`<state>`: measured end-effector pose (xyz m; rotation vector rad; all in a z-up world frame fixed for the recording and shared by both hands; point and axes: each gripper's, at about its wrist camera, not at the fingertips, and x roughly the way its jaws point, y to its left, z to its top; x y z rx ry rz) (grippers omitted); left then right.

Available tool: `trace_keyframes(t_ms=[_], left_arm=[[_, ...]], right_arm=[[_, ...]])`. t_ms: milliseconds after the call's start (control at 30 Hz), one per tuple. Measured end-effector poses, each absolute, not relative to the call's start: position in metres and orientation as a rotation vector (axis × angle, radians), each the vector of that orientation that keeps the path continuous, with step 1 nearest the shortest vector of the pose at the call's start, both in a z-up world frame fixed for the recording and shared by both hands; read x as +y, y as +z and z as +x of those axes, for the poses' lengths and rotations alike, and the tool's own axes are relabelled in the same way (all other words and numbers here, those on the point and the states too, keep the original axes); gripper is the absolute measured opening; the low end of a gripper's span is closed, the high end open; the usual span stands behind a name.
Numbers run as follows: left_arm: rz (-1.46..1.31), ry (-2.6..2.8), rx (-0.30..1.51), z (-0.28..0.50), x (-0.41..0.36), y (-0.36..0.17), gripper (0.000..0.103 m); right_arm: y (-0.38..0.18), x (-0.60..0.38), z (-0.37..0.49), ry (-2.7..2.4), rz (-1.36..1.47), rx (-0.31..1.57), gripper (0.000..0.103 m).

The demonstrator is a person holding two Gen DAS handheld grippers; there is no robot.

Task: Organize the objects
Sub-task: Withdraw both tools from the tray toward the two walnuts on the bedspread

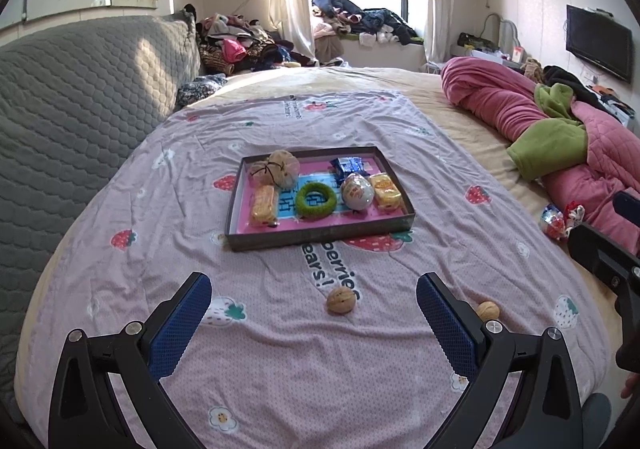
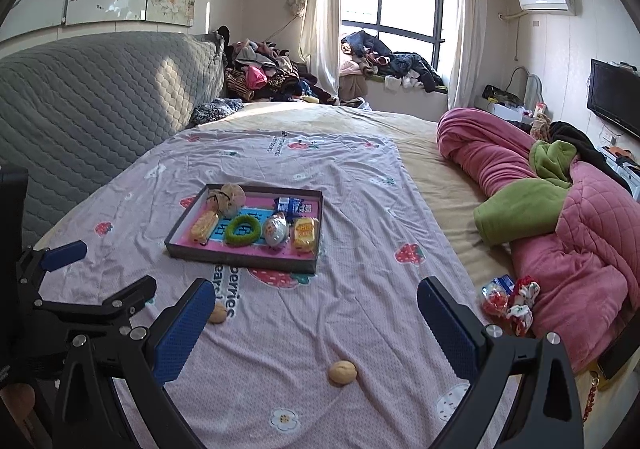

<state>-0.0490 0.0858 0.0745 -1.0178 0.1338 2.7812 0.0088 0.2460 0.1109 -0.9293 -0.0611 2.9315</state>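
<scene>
A wide bed [image 1: 400, 85] fills both views, backed by a grey quilted headboard [image 1: 80, 97] and covered in the middle by a pale pink sheet [image 1: 280, 349] printed with strawberries and flowers. A rumpled pink quilt with a green lining [image 2: 560, 233] lies heaped along the right side of the bed. On the sheet, toward the middle of the bed, sits a shallow dark tray [image 1: 320, 235] with a pink floor. It holds a tan fabric bundle tied with black cord [image 1: 276, 167] at the back left, a blue packet [image 1: 350, 165] at the back right, and in front a row of a yellow snack pack [image 1: 263, 205], a fuzzy green ring [image 1: 316, 200], an egg-shaped toy [image 1: 357, 191] and a second yellow snack pack [image 1: 385, 189]. Near the quilt lie a small wrapped packet [image 2: 496, 295] and a red-and-white patterned scrunchie [image 2: 522, 305], touching or nearly so. Two walnuts rest loose on the sheet in front of the tray: one walnut [image 1: 341, 300] lies ahead of the left gripper [image 1: 314, 303], between its fingers as seen from the left wrist; the other walnut [image 2: 342, 371] lies between the fingers of the right gripper [image 2: 316, 309]. Both grippers hover above the sheet with jaws spread wide, grasping nothing.
</scene>
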Motion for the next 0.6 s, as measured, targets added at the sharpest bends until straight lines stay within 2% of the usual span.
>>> trace_keyframes(t_ms=[600], left_arm=[[-1.098, 2.732, 0.171, -0.047, 0.093, 0.029, 0.102]], right_arm=[[0.058, 0.262, 0.023, 2.889, -1.019, -0.015, 0.102]])
